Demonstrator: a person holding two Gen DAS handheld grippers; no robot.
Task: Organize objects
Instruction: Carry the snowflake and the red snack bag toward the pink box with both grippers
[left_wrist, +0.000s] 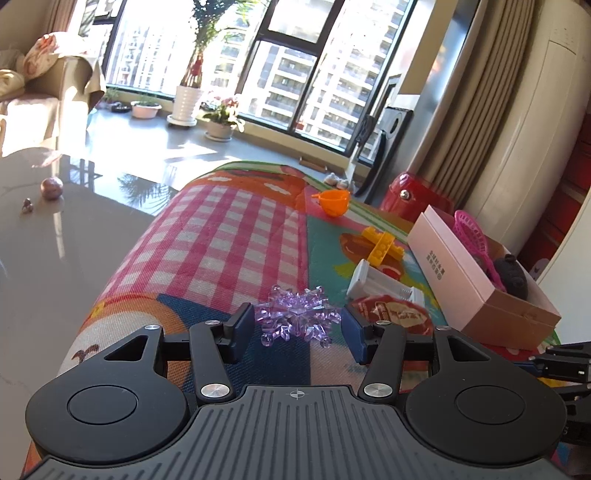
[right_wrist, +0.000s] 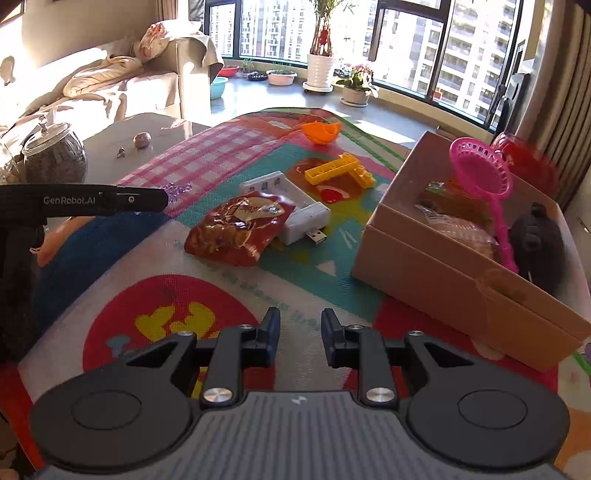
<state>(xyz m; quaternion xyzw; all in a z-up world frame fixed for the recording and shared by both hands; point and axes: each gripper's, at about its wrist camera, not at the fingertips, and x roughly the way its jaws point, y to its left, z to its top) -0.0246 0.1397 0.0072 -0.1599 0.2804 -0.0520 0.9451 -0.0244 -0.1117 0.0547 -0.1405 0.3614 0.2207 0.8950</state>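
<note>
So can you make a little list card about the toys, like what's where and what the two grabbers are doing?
surface: colourful play mat
left gripper: open, fingers either side of the purple crystal snowflake, not closed on it
right gripper: open, holding nothing
already in cardboard box: pink net scoop, black toy, wrapped snack
left out on mat: red snack bag, white charger, yellow bricks, orange cup
</note>
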